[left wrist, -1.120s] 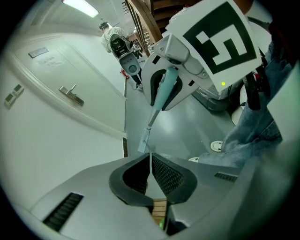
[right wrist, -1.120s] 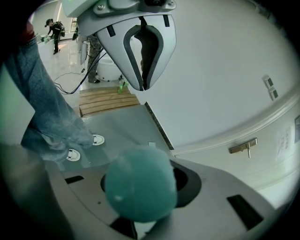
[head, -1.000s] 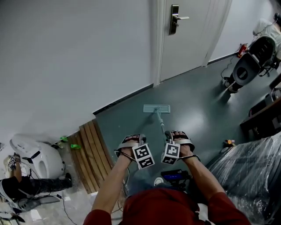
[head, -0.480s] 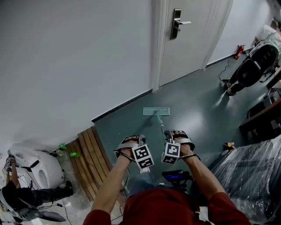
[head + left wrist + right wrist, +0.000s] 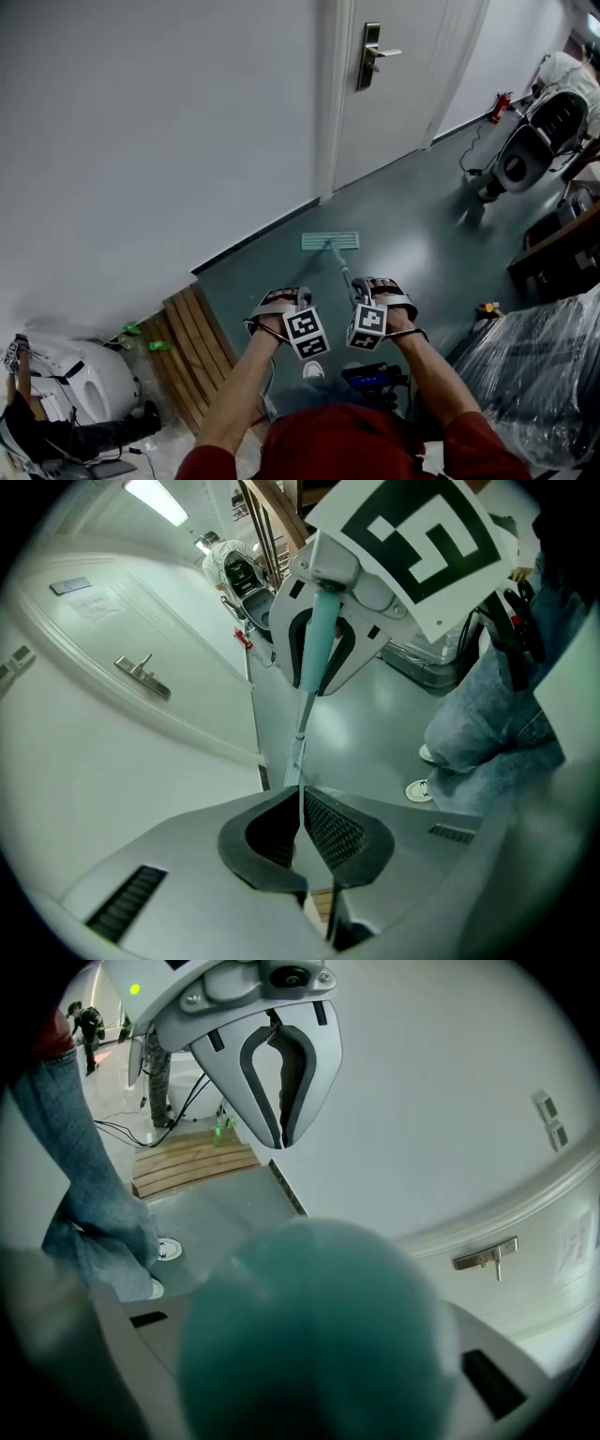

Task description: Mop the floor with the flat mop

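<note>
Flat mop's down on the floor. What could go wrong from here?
Only the right gripper clamps the mop handle. The left gripper is shut on nothing, so the handle may twist in the jaws.
The mop head lies near the baseboard; a forward push could knock it.

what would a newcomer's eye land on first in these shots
The flat mop sits head-down on the grey-green floor near the white door, its teal handle clamped in the right hand-held gripper. Next come the plastic-wrapped bulk at the head view's lower right and the wooden slats at lower left.
</note>
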Tool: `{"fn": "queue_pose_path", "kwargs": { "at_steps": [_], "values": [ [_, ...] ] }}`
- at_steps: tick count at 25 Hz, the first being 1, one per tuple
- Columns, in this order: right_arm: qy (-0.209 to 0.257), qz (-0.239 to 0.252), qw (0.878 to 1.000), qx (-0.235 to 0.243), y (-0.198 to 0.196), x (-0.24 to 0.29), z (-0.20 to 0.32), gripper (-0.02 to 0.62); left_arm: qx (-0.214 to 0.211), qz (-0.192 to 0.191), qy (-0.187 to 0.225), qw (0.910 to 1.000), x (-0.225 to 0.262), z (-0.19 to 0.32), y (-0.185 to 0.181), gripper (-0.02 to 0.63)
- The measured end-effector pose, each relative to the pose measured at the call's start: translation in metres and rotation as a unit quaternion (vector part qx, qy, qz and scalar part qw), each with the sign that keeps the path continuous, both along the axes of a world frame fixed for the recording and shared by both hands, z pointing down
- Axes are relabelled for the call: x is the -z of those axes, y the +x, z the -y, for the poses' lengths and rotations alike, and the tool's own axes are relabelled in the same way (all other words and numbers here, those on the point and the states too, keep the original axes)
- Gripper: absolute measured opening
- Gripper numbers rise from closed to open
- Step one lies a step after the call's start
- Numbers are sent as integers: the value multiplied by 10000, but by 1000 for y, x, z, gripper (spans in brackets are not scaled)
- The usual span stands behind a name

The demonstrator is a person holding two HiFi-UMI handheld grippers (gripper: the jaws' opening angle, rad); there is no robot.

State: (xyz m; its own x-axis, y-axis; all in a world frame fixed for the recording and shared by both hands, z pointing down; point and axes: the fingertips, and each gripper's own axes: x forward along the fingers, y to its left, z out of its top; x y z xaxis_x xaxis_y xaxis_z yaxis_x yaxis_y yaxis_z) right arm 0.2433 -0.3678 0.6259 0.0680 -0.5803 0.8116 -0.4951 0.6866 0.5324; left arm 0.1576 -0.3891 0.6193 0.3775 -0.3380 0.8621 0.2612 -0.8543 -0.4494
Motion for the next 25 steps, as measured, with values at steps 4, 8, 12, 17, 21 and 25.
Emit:
{"fn": "queue_pose_path", "kwargs": {
  "at_steps": [4,8,12,17,21,25],
  "values": [
    [27,14,10000,-94,8,1,7,118,-33,64,-43,10000,-5,8,7,28],
    [-2,68,9999,-87,19,3,11,118,-31,108,-60,9999,-10,13,21,28],
    [35,62,9999,-73,24,7,20,118,-42,55,-43,10000,-7,18,31,28],
    [72,141,9998,-101,19,11,24,118,-76,5,-52,10000,-7,19,34,28],
    [-34,70,9999,-92,15,1,13,118,-113,-22,-64,9999,-8,15,27,28],
    [-71,-74,9997,-206,15,-15,-7,118,-154,-77,-105,9998,-11,2,15,28]
  ]
}}
